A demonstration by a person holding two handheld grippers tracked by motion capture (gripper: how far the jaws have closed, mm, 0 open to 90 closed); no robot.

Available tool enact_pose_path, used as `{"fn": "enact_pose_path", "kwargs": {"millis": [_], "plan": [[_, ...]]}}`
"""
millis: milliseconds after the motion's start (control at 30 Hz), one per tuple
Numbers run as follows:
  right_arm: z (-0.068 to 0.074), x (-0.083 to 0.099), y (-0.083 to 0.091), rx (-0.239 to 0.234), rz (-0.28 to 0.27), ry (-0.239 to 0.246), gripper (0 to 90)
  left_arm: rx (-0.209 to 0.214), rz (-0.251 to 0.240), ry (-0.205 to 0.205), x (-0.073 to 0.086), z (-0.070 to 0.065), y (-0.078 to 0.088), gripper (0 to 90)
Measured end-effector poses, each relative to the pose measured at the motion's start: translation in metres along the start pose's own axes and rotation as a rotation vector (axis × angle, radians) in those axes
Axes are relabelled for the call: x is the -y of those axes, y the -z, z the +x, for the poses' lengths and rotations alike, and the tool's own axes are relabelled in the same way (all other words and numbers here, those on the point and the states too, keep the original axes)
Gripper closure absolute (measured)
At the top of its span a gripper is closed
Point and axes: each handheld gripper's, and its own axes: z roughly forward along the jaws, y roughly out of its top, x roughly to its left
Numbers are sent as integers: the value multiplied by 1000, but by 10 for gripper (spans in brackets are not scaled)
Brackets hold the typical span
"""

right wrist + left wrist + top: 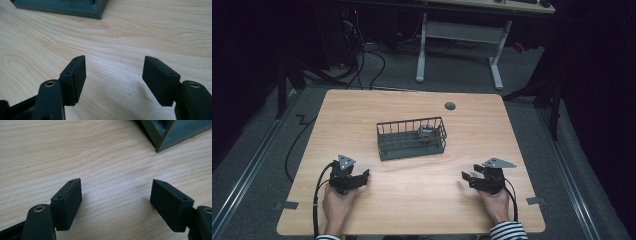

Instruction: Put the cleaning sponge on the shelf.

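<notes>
the left gripper (pixel 362 176) sits low over the near left of the counter (pixel 412 200), its fingers (pixel 67 202) spread wide apart with bare wood grain between them and nothing held. the right gripper (pixel 467 178) mirrors it at the near right, fingers (pixel 75 80) likewise parted and empty (each gripper carries a grey three-cornered plate on top and trails a black cable toward the near edge). a hand (pixel 337 205) grips the left one and another hand (pixel 496 202) the right, with striped sleeves at the bottom edge. both grippers point inward and toward the far side, well apart from each other. between and beyond them, near the middle of the counter, stands a dark wire basket (pixel 384 142) with a small grey, shiny object (pixel 426 131) inside toward its right end; what it is cannot be told. a dark round grommet (pixel 450 105) lies farther back.
</notes>
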Motion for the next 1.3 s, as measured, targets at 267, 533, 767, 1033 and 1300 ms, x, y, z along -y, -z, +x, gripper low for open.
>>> {"fn": "enact_pose_path", "kwargs": {"millis": [267, 533, 767, 1033, 1300], "plan": [[1, 1, -8, 41, 35, 35, 353, 0, 0, 0, 0, 0, 0, 261], [0, 1, -11, 53, 49, 37, 350, 0, 0, 0, 0, 0, 0, 261], [3, 1, -12, 72, 59, 52, 335, 0, 0, 0, 0, 0, 0, 261], [8, 1, -14, 104, 74, 110, 323, 1, 0, -2, 0, 0, 0, 258], [8, 1, -14, 105, 75, 108, 322, 3, 1, -4, 0, 0, 0, 254]]}}
